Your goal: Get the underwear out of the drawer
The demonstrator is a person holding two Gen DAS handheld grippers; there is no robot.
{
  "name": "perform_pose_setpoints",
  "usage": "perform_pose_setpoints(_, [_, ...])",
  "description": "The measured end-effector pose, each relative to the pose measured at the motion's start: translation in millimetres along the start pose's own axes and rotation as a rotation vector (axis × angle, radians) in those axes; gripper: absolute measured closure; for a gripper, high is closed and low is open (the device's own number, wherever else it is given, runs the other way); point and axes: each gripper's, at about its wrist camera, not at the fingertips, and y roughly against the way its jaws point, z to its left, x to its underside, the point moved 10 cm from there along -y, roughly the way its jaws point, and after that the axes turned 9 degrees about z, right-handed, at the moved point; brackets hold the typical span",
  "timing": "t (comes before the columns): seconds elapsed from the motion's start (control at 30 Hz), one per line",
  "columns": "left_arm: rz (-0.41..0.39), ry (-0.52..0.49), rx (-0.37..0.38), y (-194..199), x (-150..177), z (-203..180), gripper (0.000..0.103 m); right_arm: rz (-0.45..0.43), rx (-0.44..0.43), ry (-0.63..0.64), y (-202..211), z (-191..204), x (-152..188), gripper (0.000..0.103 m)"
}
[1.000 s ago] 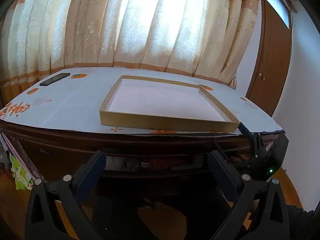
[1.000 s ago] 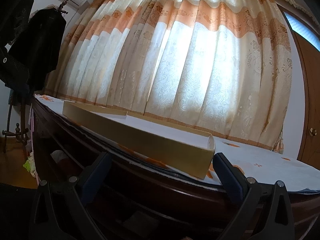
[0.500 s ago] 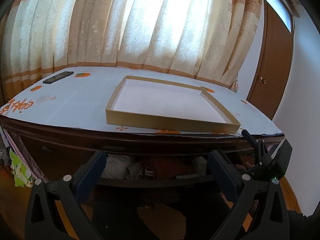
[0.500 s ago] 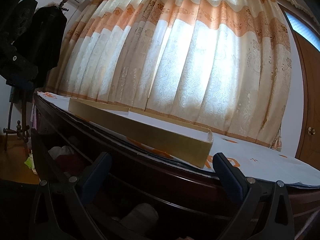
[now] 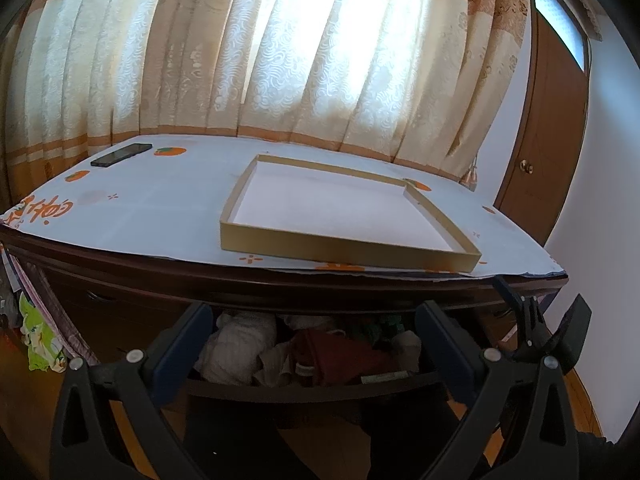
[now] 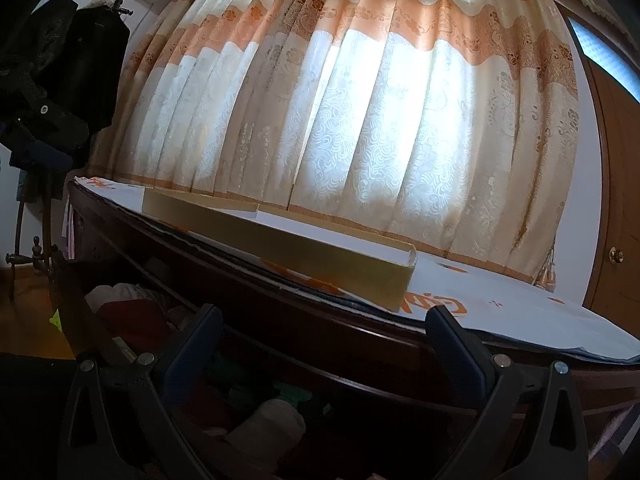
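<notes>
The dark wooden drawer (image 5: 312, 390) under the tabletop stands pulled out. It holds a heap of clothes: a white piece (image 5: 236, 346), a dark red piece (image 5: 340, 354) and something green at the back. My left gripper (image 5: 314, 330) is open and empty, hovering just in front of the drawer. My right gripper (image 6: 324, 336) is open and empty at the drawer's right end; it also shows in the left wrist view (image 5: 536, 320). From the right, the drawer's clothes (image 6: 272, 424) lie below the fingers, dim and hard to sort out.
A shallow gold box lid (image 5: 340, 216) lies on the white cloth-covered tabletop (image 5: 160, 204). A black phone (image 5: 120, 155) lies at the far left. Curtains hang behind. A brown door (image 5: 552, 128) is at the right. Dark coats (image 6: 52, 80) hang at the left.
The drawer has slid out from nearly shut to well open, exposing the clothes. Both grippers have drawn back and risen a little.
</notes>
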Motion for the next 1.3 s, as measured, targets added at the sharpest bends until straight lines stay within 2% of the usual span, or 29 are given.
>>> perform_pose_setpoints(1.3, [-0.023,0.024,0.004,14.7,-0.4,13.1,0.0,0.187,-0.061,-0.012,26.8,11.5,20.5,0.001])
